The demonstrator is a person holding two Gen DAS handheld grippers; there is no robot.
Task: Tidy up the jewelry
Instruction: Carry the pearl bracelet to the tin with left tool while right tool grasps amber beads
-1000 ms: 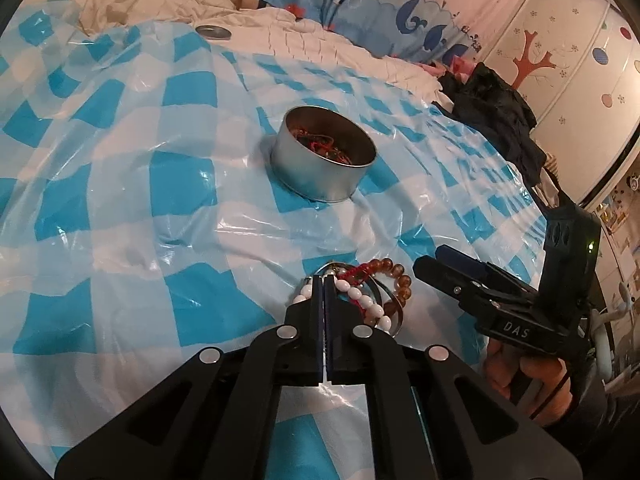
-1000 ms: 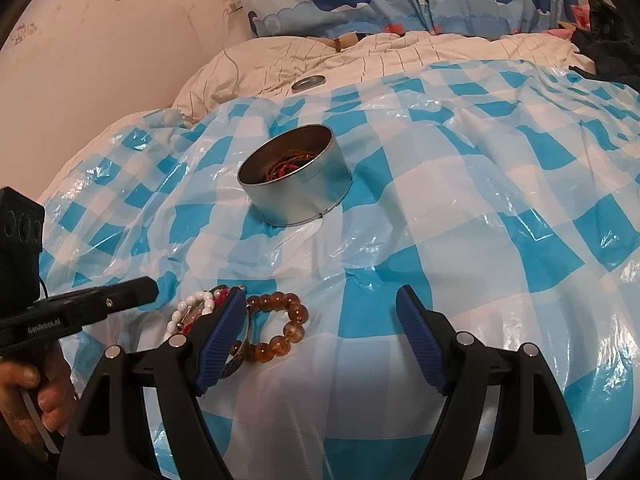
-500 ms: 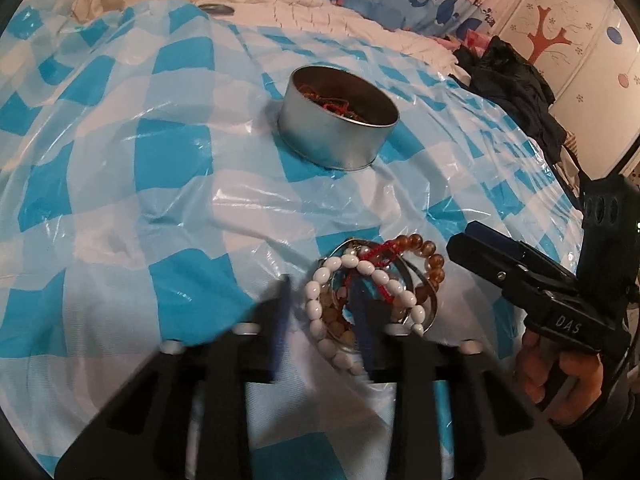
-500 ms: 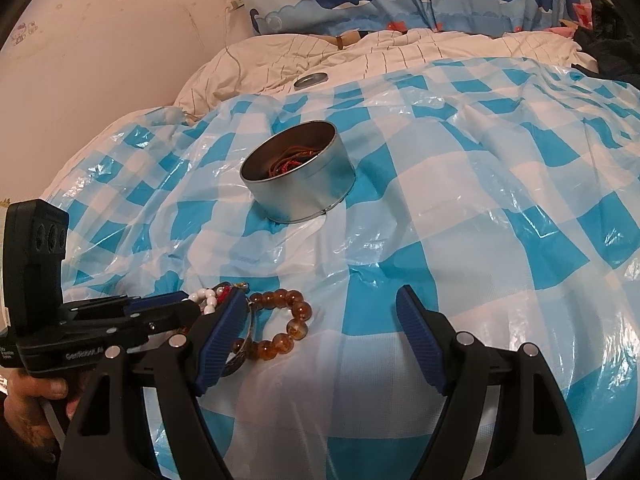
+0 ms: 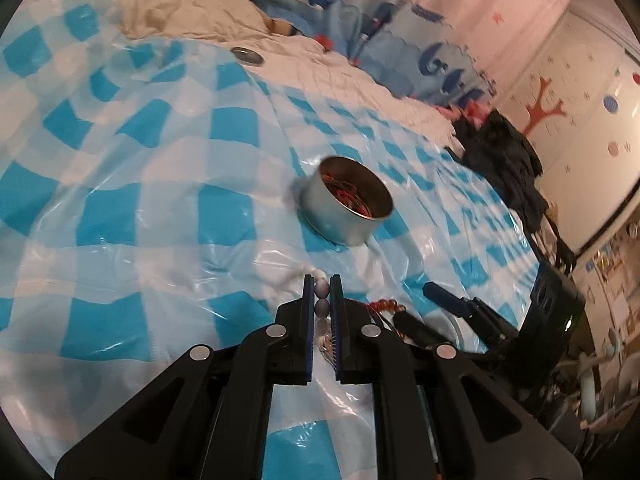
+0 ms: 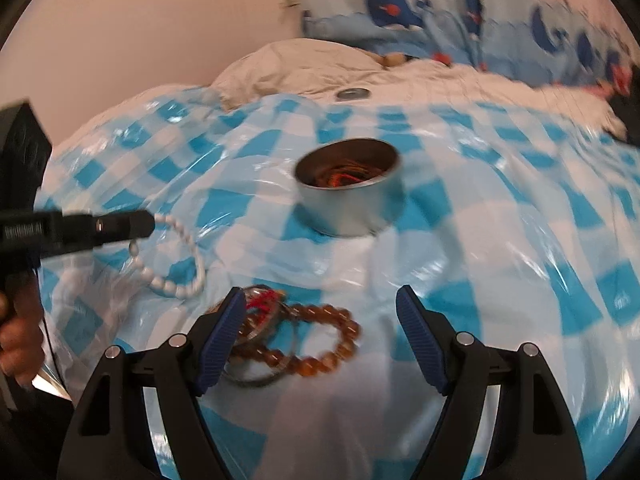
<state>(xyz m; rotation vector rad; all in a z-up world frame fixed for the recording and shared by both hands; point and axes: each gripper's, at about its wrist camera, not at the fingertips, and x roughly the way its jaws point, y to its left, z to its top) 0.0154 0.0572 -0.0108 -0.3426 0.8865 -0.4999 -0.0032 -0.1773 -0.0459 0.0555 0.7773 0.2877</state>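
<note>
My left gripper (image 5: 322, 298) is shut on a white bead bracelet (image 5: 322, 300) and holds it lifted above the cloth; in the right wrist view the bracelet (image 6: 176, 264) hangs from the left gripper (image 6: 148, 222). A round metal tin (image 6: 350, 186) with jewelry inside stands ahead, also in the left wrist view (image 5: 346, 206). My right gripper (image 6: 320, 312) is open over an amber bead bracelet (image 6: 320, 348), a metal bangle (image 6: 256, 364) and a red-thread piece (image 6: 260, 304) lying on the cloth. The right gripper (image 5: 440, 304) also shows in the left wrist view.
A blue-and-white checked plastic sheet (image 6: 500, 240) covers the bed. The tin's lid (image 6: 352, 93) lies on the cream quilt (image 6: 300, 64) behind. Whale-print pillows (image 6: 400, 12) line the back. Dark clothes (image 5: 504, 148) lie at the right bed edge.
My left gripper opened, then shut on the white bead bracelet and lifted it off the pile. My right gripper moved forward over the amber bracelet and bangle, staying open.
</note>
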